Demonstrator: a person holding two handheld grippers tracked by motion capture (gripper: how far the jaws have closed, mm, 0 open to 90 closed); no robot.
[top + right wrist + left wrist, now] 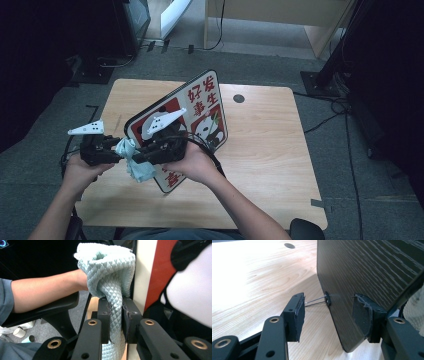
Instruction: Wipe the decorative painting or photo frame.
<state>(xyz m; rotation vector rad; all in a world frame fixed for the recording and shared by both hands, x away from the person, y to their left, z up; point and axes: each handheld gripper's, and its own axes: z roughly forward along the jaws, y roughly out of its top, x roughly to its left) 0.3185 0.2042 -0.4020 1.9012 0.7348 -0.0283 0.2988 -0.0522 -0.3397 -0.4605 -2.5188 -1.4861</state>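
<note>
A picture board [200,107] with a panda and red Chinese characters stands tilted on the wooden table [265,150]. My right gripper [136,156] is shut on a light blue waffle cloth [139,170] and holds it against the board's lower left front. In the right gripper view the cloth [110,270] bunches above the closed jaws of the right gripper [115,315], beside the board's red and white face [152,277]. My left gripper [120,151] is open at the board's left edge. In the left gripper view the board's dark wood-grain back [367,270] and a thin wire clip [325,298] lie between the pads [298,312] of the left gripper [328,312].
A round cable hole [238,98] sits in the table's far side. Grey carpet with cables [330,117] surrounds the table, and a pale wooden desk [280,15] stands behind it. A chair armrest [50,307] and the person's forearm [45,290] lie past the cloth.
</note>
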